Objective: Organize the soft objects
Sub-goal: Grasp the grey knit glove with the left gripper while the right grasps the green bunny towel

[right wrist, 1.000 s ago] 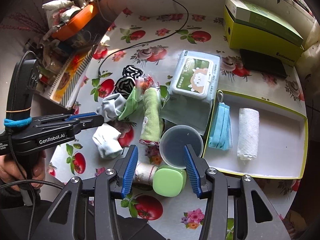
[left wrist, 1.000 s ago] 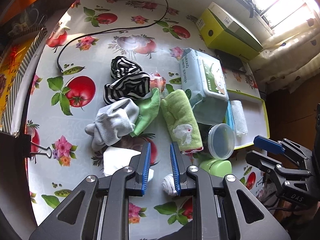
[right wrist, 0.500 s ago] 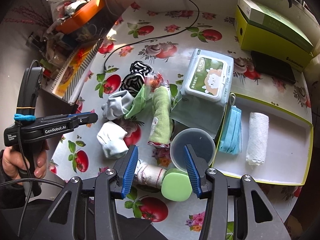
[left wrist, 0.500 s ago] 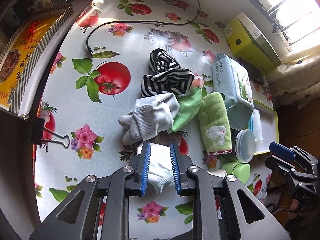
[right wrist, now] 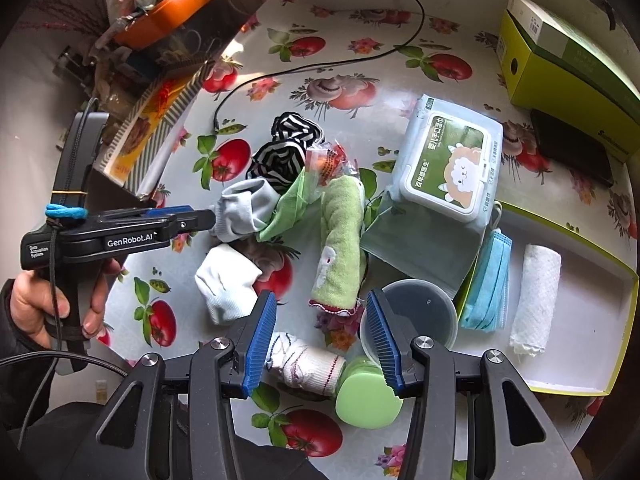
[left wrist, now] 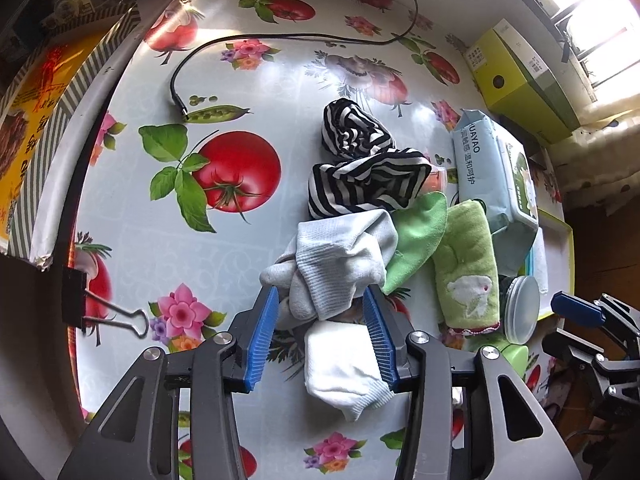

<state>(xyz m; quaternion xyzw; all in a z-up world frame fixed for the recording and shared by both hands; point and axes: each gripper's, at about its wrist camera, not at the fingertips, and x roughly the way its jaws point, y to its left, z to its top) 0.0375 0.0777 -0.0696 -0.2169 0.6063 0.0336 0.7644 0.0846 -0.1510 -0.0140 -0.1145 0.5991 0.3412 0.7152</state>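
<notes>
My left gripper (left wrist: 320, 338) is open, its blue pads on either side of a grey sock (left wrist: 340, 264) and above a white sock (left wrist: 344, 364). The grey sock (right wrist: 244, 212) lies against a striped black-and-white cloth (left wrist: 360, 176), a thin green cloth (left wrist: 420, 236) and a green rabbit towel (left wrist: 468, 268). My right gripper (right wrist: 320, 340) is open and empty, hovering above the table's near edge over a rolled patterned sock (right wrist: 304, 364). The left gripper (right wrist: 200, 218) shows in the right wrist view, touching the grey sock.
A yellow-rimmed tray (right wrist: 600, 388) at the right holds a blue face mask (right wrist: 486, 280) and a rolled white cloth (right wrist: 534, 300). A wet-wipes pack (right wrist: 448, 164), a grey round tub (right wrist: 424, 312), a green container (right wrist: 368, 400), a black cable (left wrist: 280, 38) and a binder clip (left wrist: 100, 312) are also here.
My left gripper opened wide and moved forward from the white sock to straddle the grey sock. My right gripper drew back slightly and stayed open.
</notes>
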